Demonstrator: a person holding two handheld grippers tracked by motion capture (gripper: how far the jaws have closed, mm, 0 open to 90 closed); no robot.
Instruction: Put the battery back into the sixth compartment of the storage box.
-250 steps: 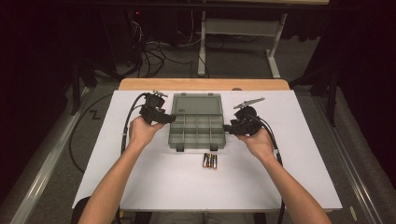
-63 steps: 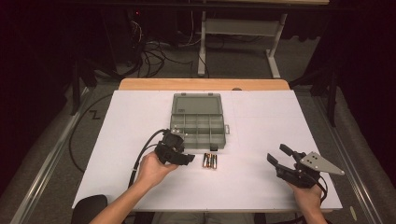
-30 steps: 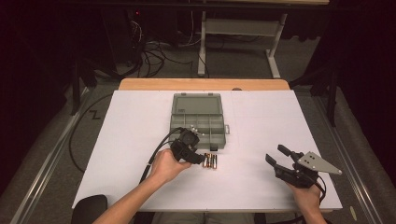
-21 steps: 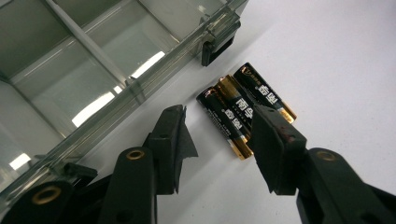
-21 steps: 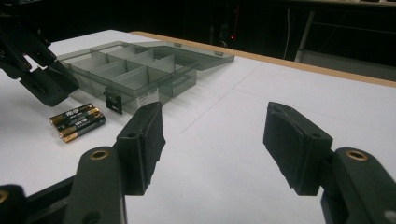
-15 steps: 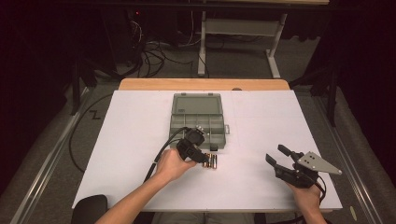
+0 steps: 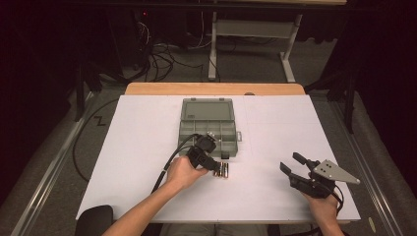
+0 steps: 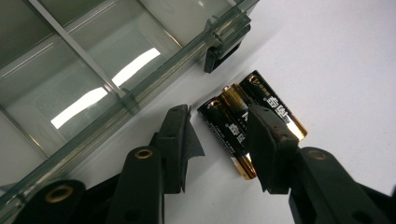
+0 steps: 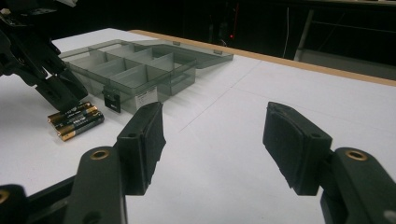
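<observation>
Right hand-held gripper (image 7: 294,166) sits near the right front edge of the white surface (image 7: 275,128), held low in the right hand (image 7: 322,209), jaws wide apart with nothing between them, pointing toward the far left; well apart from everything else. Left hand-held gripper (image 7: 215,169) is held in the left hand (image 7: 183,173) near the middle of the surface, tilted down at the batteries (image 7: 223,170). Three batteries, black and gold, lie flat side by side, touching each other, just on the near side of the organizer box (image 7: 209,129). In the left gripper view the jaws straddle the nearest battery end: one pad sits beside the batteries (image 8: 243,126) on the bare surface, the other overlaps the middle one from above. Jaws have just been closing, with batteries between them, pads not yet pressing on them, so no grip. The organizer box is grey and translucent, with its lid folded open flat to the far side, divided compartments facing up; its black front latch (image 8: 224,44) is just beside the batteries. Cable (image 7: 169,160) trails from the left gripper toward the near left.
</observation>
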